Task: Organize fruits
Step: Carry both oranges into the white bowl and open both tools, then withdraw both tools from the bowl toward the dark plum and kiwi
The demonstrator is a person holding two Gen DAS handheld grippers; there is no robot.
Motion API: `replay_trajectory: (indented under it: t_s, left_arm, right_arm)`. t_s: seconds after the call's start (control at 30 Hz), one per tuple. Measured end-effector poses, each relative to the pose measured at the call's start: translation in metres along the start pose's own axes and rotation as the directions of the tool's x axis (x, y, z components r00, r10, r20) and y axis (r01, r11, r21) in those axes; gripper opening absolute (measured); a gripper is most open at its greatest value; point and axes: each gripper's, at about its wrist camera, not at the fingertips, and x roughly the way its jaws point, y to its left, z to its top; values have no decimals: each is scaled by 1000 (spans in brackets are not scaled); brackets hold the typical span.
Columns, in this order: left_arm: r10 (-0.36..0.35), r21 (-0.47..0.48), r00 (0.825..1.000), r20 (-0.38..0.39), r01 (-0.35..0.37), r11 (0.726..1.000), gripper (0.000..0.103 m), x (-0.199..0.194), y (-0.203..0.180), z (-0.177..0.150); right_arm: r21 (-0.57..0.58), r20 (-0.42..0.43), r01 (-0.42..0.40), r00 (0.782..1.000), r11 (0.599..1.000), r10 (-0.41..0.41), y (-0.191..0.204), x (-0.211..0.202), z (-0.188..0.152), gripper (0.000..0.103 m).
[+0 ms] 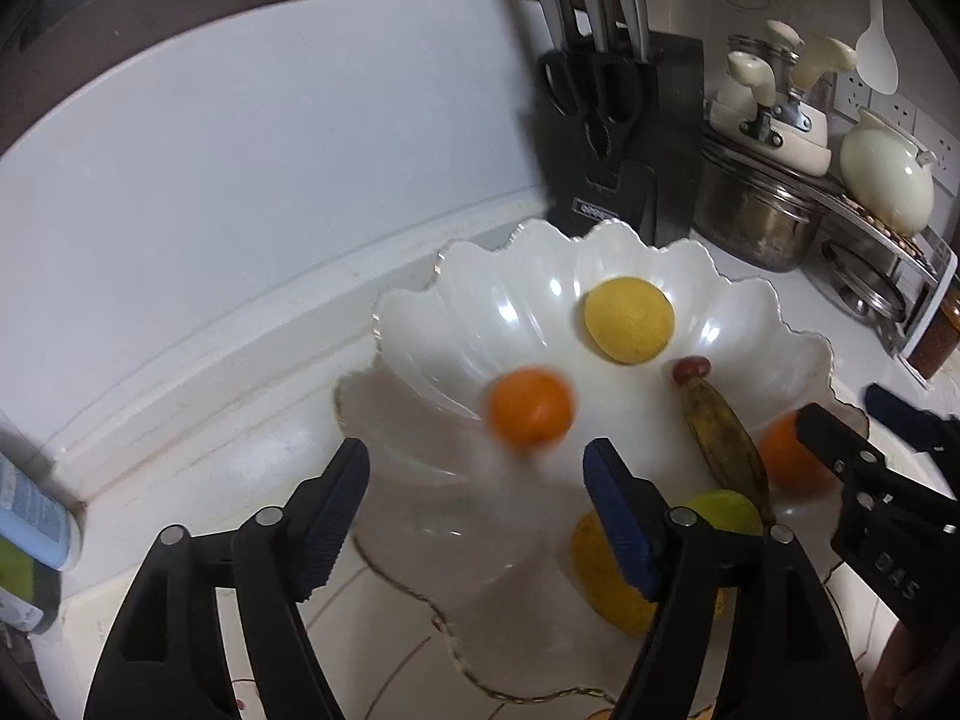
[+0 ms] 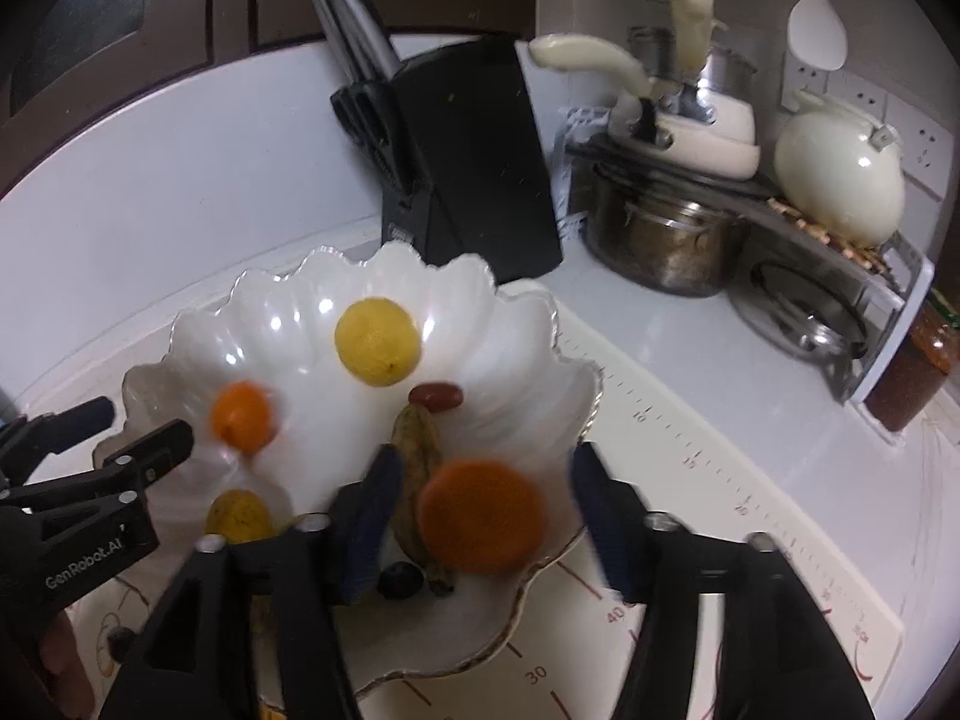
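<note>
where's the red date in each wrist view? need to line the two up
Left wrist: the red date sits right of centre in the white scalloped bowl, at the far tip of the brown-spotted banana, below-right of the yellow fruit.
Right wrist: the date is near centre, again at the banana's far tip, below-right of the yellow fruit.
Shared landmark: the black knife block behind the bowl.

White countertop (image 2: 690,372) meets white backsplash (image 1: 240,150) under dark cabinets (image 2: 180,12).

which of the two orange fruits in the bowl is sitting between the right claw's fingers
The larger orange at the near rim of the scalloped bowl, beside the banana. The smaller orange sits farther left, nearer the left claw.
</note>
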Motion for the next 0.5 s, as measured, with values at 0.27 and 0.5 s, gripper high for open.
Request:
replay_trajectory:
  t_s: [0.27,0.5]
  left_arm:
    - [23,-22,1000,19,-22,1000,91,-13,7,-4]
    - [27,-22,999,40,-26,999,91,-35,13,-9]
  right_arm:
    - [7,75,69,995,998,-69,2,-24,3,95]
    - [13,83,59,995,998,-60,6,-41,-2,95]
